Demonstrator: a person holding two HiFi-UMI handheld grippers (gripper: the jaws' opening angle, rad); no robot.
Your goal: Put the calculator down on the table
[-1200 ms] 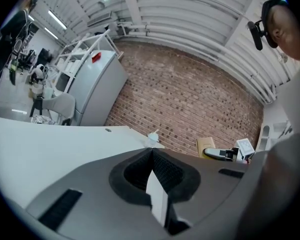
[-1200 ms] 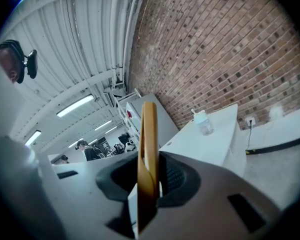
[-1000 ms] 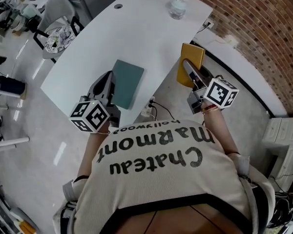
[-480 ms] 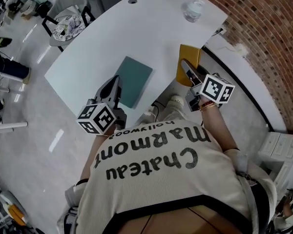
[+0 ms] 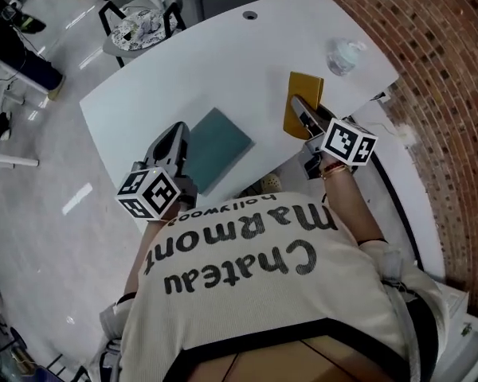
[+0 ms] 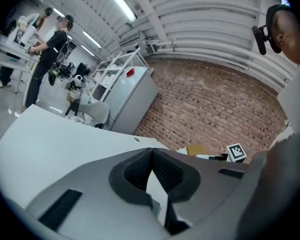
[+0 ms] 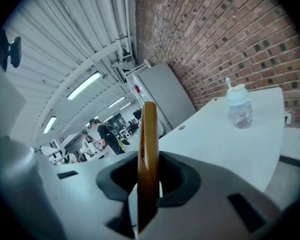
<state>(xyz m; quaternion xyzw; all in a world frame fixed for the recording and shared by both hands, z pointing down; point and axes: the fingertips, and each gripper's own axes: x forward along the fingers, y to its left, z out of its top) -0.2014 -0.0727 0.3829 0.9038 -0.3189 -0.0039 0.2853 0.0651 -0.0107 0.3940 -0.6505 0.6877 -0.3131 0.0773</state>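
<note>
A flat ochre-yellow calculator (image 5: 304, 102) stands on edge in my right gripper (image 5: 303, 116), above the right part of the white table (image 5: 223, 62) near its front edge. In the right gripper view the calculator (image 7: 149, 154) shows edge-on, with the right gripper (image 7: 149, 181) shut on it. My left gripper (image 5: 175, 139) hangs over the table's front edge, just left of a teal notebook (image 5: 217, 146) that lies flat there. In the left gripper view the left gripper (image 6: 151, 151) has its tips touching and nothing between them.
A clear plastic bottle (image 5: 344, 54) stands on the far right of the table, also seen as the bottle (image 7: 238, 106). A chair (image 5: 139, 24) sits behind the table's left end. A brick wall (image 5: 430, 46) runs along the right. People (image 6: 50, 46) stand far off.
My right gripper has carried the calculator from beside the table's edge to over the tabletop. The left gripper has shifted a little toward the table, by the teal notebook.
</note>
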